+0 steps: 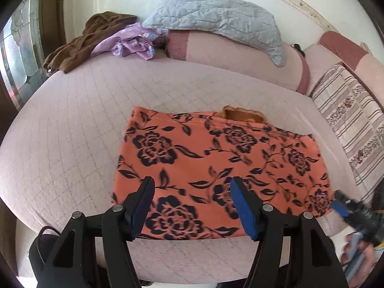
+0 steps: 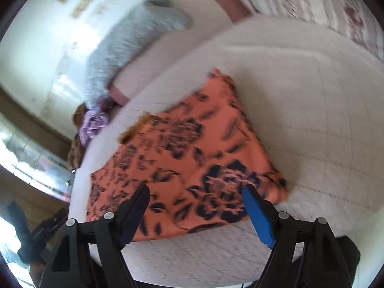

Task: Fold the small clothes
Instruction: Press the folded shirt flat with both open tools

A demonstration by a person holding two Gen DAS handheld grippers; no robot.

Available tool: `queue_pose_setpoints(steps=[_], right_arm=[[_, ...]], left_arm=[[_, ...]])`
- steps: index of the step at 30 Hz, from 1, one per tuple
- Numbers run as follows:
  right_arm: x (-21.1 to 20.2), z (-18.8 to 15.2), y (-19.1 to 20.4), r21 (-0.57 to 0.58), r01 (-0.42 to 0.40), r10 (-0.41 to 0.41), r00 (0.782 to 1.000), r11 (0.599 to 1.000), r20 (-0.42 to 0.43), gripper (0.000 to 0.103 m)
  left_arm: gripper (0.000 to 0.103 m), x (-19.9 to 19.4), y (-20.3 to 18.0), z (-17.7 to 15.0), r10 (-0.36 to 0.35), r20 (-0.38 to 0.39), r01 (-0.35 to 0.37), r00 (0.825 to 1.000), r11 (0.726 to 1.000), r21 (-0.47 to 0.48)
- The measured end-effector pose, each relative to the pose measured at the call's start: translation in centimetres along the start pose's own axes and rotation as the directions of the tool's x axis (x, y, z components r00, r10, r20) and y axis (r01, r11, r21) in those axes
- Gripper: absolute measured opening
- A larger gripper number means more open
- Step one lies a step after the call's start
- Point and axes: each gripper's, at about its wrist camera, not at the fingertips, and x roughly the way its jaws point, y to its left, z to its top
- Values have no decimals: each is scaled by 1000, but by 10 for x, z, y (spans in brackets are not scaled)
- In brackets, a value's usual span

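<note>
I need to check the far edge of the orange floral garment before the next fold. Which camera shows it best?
The left wrist view: the orange floral garment is sharp there and lies flat on the bed, its far edge visible with a brownish layer peeking out. The right wrist view shows the same garment blurred and slanted.

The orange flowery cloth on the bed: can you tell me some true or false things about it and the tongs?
1. The orange flowery cloth lies flat on the quilted bed cover. True.
2. The left tongs are squeezing the cloth. False: they stand open above it, holding nothing.
3. The right tongs are open. True.
4. The grey pillow lies on top of the orange cloth. False: it rests far behind it, by the wall.
5. A purple garment lies beside a brown one. True.
</note>
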Motion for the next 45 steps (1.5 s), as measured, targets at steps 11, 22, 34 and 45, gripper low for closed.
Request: queue_pose_setpoints(steps=[11,22,34,45], right_arm=[[32,-15,-12,41,65,-62,995,997,-72,84],[-5,-39,-36,233,-104,123,990,967,-71,84],[18,-6,-78,460,-170,166,985,872,49,82],[25,6,-68,384,-103,106,994,917,14,73]], left_arm=[[83,-87,-105,9,-243,181,200,953,953,230],[84,60,-43,-32,48,-93,-41,995,997,69],[84,69,-55,-28,87,-74,-79,993,991,106],[84,62,-66,-34,72,-1,-70,997,982,176]])
